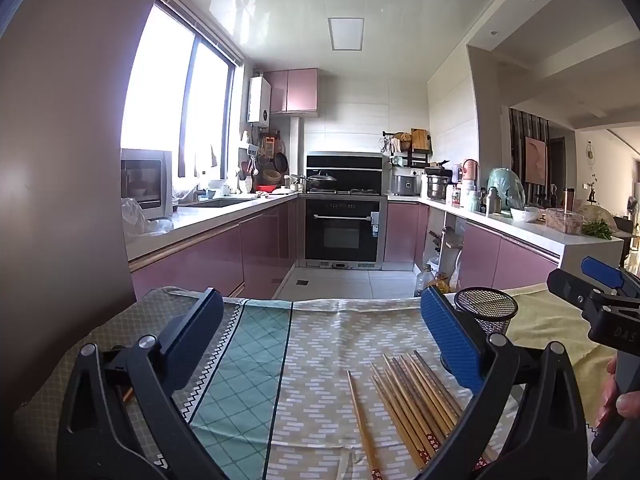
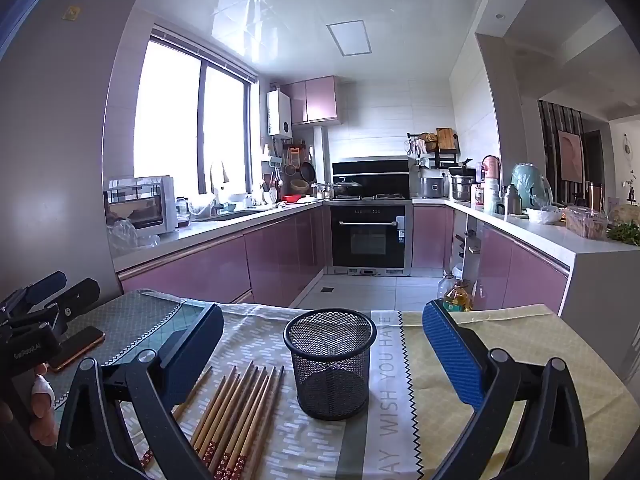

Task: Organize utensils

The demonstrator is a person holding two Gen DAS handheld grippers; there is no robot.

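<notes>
Two grippers are out, the left gripper (image 1: 322,322) and the right gripper (image 2: 323,336), each with two fingers spread wide. One black mesh cup (image 2: 330,362) stands on the cloth. The bunched chopsticks (image 2: 236,412) number about nine, the overlap making the count uncertain, plus one lone chopstick (image 1: 362,424) apart. One phone (image 2: 76,348) lies flat.

home kitchen, pink cabinets (image 2: 208,268), built-in oven (image 2: 368,236), microwave (image 2: 140,204), crowded countertop (image 1: 520,224)
</notes>
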